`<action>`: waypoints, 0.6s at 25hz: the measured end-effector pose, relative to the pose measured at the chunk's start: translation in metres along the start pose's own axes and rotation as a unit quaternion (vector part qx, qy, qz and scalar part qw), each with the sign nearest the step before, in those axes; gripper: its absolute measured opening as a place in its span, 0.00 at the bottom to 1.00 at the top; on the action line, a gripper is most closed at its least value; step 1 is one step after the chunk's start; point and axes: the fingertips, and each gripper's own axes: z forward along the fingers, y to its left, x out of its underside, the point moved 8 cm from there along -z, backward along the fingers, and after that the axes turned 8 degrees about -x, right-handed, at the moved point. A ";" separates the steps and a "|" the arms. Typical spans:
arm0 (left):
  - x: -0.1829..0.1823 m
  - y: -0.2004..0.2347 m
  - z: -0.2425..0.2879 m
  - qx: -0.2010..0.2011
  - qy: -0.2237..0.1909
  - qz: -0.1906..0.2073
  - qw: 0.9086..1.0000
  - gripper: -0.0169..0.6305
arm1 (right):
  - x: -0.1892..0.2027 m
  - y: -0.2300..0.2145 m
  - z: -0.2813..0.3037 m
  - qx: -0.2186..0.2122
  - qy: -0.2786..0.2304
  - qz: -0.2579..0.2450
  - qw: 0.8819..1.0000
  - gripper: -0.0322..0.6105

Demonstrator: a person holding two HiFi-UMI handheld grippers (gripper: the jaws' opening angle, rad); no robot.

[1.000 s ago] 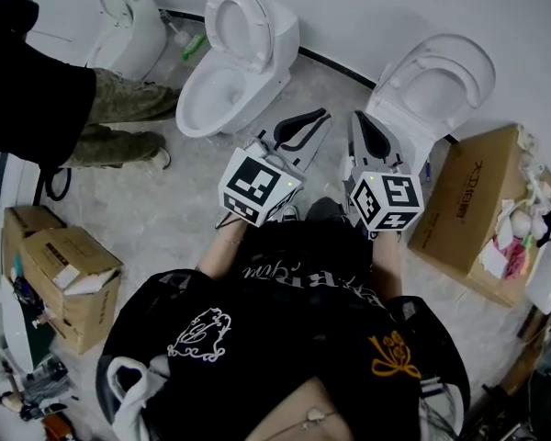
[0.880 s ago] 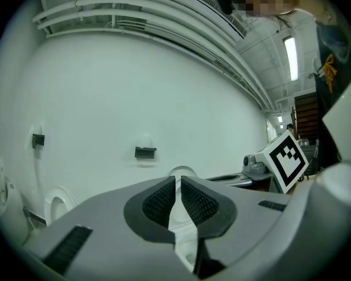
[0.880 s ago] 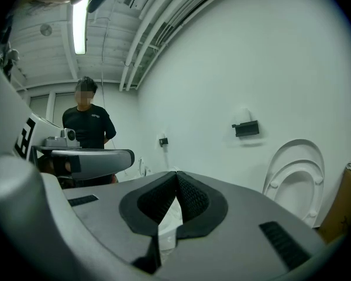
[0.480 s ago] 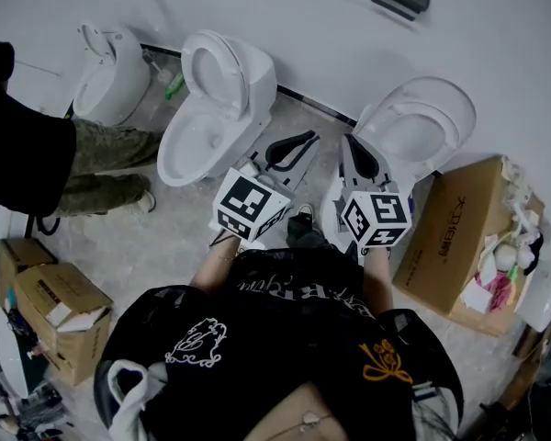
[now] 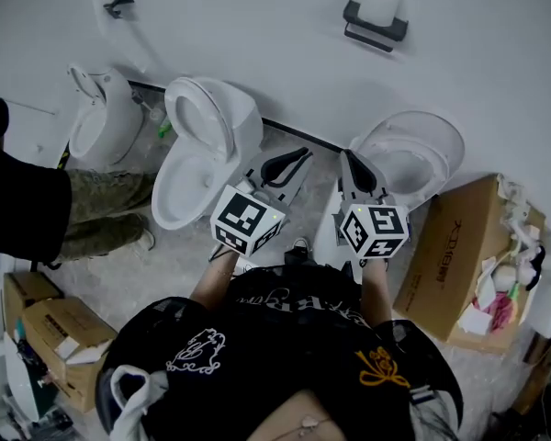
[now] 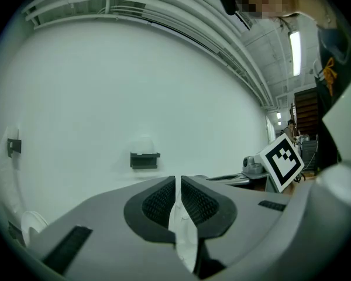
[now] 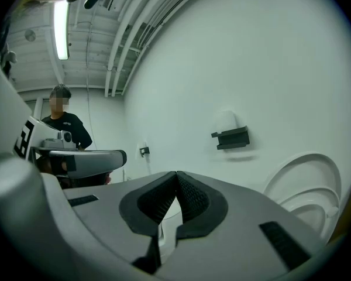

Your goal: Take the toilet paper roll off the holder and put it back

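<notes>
Two pairs of jaws are in my hands, and both are closed on nothing: the left gripper [image 6: 177, 180] shows only a hairline slit between its ribbed pads, and the right gripper [image 7: 175, 175] has its pads tip to tip. The toilet paper roll [image 5: 382, 0] sits at the black holder [image 5: 375, 28] up on the white wall [image 5: 257, 35], well apart from me and above the open toilet [image 5: 413, 150] on my right. I judge the roll light and soft. A hard squeeze would dent it, and any loose tail could unwind, though paper should not slip on ribbed pads. I would open wide and take it gently across its curved sides at the middle. Whether it rests on a shelf or is threaded on a bar I cannot tell from here, so I can't yet say which way it lifts off. The floor [image 5: 165, 255] is grey and mottled. Two more toilets stand along the wall to my left, with cardboard boxes [image 5: 455, 237] at both sides and a person [image 5: 37, 209] on my left.
</notes>
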 end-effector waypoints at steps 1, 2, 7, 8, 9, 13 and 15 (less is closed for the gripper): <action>0.000 0.001 0.005 0.000 0.001 0.001 1.000 0.09 | -0.001 -0.004 0.002 0.000 0.000 0.001 1.000 0.07; -0.001 0.001 0.010 0.000 0.002 0.001 1.000 0.09 | -0.001 -0.008 0.004 -0.001 -0.001 0.003 1.000 0.07; -0.002 0.007 0.027 -0.004 0.000 0.002 1.000 0.09 | -0.004 -0.022 0.015 -0.007 0.001 0.001 1.000 0.07; -0.002 0.008 0.029 -0.006 0.000 0.002 1.000 0.09 | -0.006 -0.024 0.017 -0.008 0.001 0.000 1.000 0.07; -0.003 0.010 0.031 -0.008 -0.001 0.001 1.000 0.09 | -0.007 -0.025 0.020 -0.010 0.001 -0.001 1.000 0.07; -0.005 0.012 0.035 -0.009 0.002 0.002 1.000 0.09 | -0.015 -0.032 0.028 -0.015 0.001 -0.007 1.000 0.07; -0.006 0.015 0.038 -0.009 0.004 0.004 1.000 0.09 | -0.020 -0.037 0.034 -0.016 -0.001 -0.013 1.000 0.07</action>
